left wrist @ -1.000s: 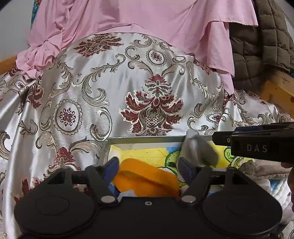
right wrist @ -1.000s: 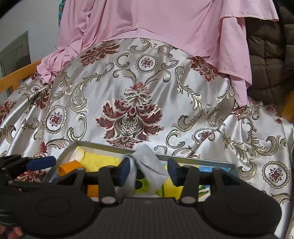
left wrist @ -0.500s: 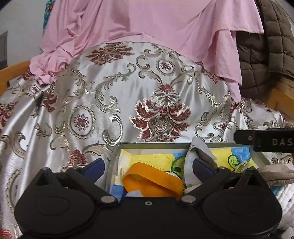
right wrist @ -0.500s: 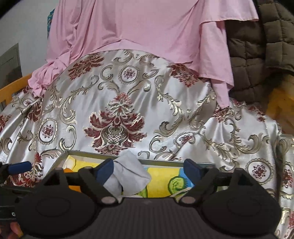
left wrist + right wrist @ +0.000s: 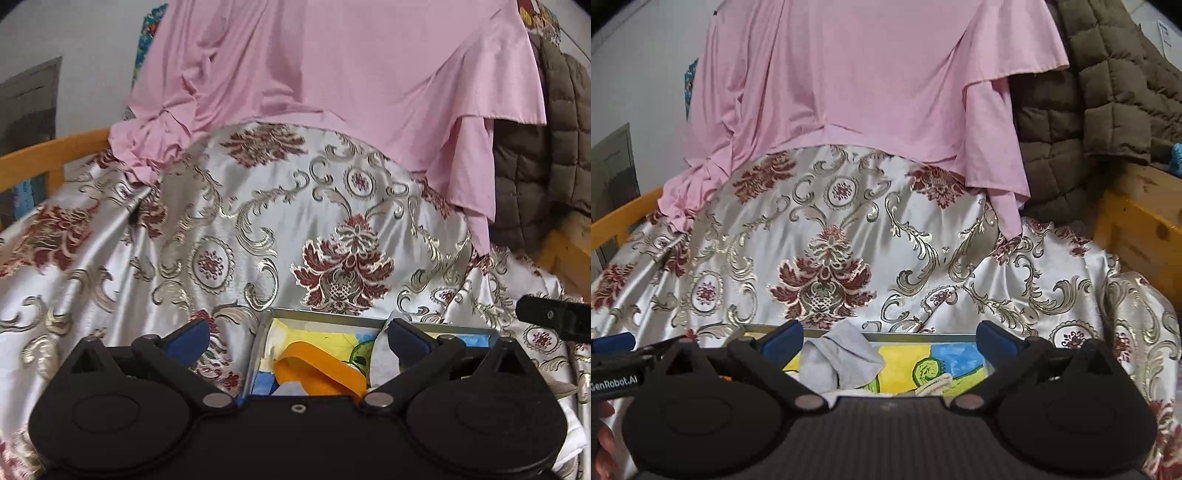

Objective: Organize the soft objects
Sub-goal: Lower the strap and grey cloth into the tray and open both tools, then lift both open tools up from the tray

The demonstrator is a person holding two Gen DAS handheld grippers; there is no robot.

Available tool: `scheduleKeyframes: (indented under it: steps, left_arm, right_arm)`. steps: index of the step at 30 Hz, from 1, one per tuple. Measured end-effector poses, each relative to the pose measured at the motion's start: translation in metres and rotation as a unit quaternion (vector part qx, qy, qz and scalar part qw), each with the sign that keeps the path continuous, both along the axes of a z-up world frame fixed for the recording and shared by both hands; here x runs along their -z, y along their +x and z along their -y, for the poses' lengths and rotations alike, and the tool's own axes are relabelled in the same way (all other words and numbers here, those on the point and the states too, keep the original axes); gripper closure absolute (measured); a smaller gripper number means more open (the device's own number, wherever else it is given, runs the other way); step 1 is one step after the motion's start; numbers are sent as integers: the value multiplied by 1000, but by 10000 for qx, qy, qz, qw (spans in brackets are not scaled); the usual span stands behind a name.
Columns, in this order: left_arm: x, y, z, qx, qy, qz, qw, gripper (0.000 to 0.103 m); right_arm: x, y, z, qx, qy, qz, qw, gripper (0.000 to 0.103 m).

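Observation:
A grey-rimmed tray (image 5: 332, 318) with a yellow and blue picture lining lies on the brocade cloth; it also shows in the right wrist view (image 5: 923, 336). An orange soft band (image 5: 317, 373) and a grey cloth (image 5: 382, 360) lie in it. The grey cloth (image 5: 842, 360) lies crumpled in the tray in the right wrist view. My left gripper (image 5: 297, 341) is open and empty above the tray's left end. My right gripper (image 5: 890, 341) is open and empty above the tray.
A silver brocade cloth (image 5: 258, 229) with red and gold flowers covers the surface. A pink cloth (image 5: 868, 81) hangs behind it. A brown quilted jacket (image 5: 1100, 85) lies at the right. Orange wooden rails (image 5: 1137, 229) stand at both sides.
Both grippers opened wide: the left let go of the orange band, the right let go of the grey cloth. Both then pulled back and up from the tray.

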State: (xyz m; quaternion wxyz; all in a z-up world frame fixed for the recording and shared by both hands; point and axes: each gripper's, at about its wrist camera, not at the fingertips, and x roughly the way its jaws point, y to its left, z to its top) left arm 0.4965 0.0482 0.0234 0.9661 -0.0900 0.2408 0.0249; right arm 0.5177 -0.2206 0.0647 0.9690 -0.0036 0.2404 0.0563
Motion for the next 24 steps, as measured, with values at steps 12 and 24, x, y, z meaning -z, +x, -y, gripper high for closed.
scheduleKeyframes:
  steps: [12, 24]
  left_arm:
    - [-35, -57, 3, -313, -78, 408, 9986, 1]
    - [-36, -93, 16, -294, 39, 485, 9984, 1]
  right_arm:
    - [-21, -59, 1, -231, -141, 264, 9993, 0]
    - [-19, -91, 10, -87, 31, 395, 9992, 0]
